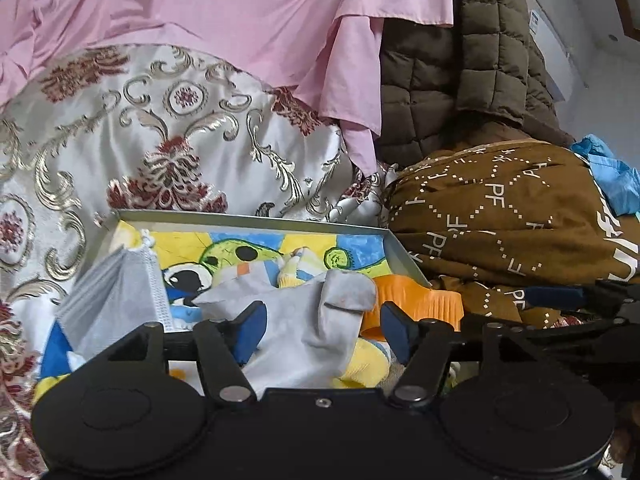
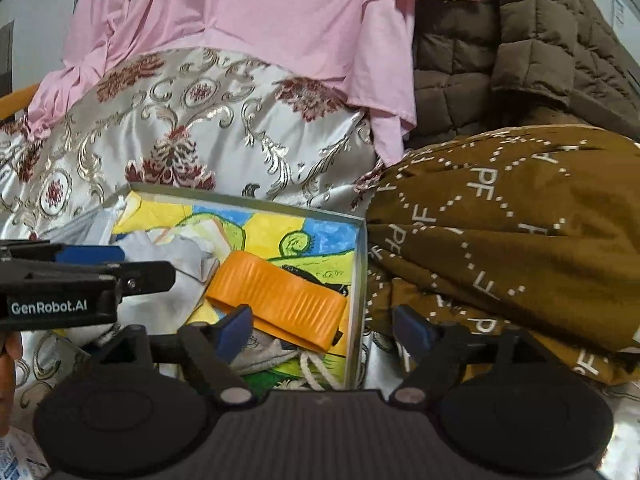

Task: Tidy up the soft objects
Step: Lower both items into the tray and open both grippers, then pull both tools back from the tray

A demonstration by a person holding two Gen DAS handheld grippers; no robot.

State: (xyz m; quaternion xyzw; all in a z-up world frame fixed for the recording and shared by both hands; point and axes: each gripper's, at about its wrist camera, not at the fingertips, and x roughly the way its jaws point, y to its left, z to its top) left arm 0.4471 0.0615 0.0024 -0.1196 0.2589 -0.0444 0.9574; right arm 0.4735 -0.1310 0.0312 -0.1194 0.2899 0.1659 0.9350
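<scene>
Left wrist view: the left gripper (image 1: 322,326) stands released, its blue pads (image 1: 252,330) well apart; a grey sock (image 1: 316,320) lies between them, draped loose, neither pad pressing on it; under the sock's near end shows a yellow sock (image 1: 366,364); just beyond the right pad lies an orange band (image 1: 416,300); ahead and left of the left pad a grey mask (image 1: 116,300) leans on the wall of the tray (image 1: 256,218), whose floor bears a bright painted picture; all these soft things sit in the tray; beyond it spreads a brocade cloth (image 1: 180,132), above that a pink cloth (image 1: 240,12); right of the gripper lies a brown scarf (image 1: 504,216), a quilted jacket (image 1: 460,60) behind it.

Right wrist view: the right gripper (image 2: 324,330) is likewise released, nothing clamped; the tray wall (image 2: 358,280) runs between its pads (image 2: 236,330); the orange band (image 2: 280,292) lies just ahead of the left pad; the left gripper (image 2: 132,276) reaches in from the left over the grey sock (image 2: 176,276); the brown scarf (image 2: 520,220) fills the right.
</scene>
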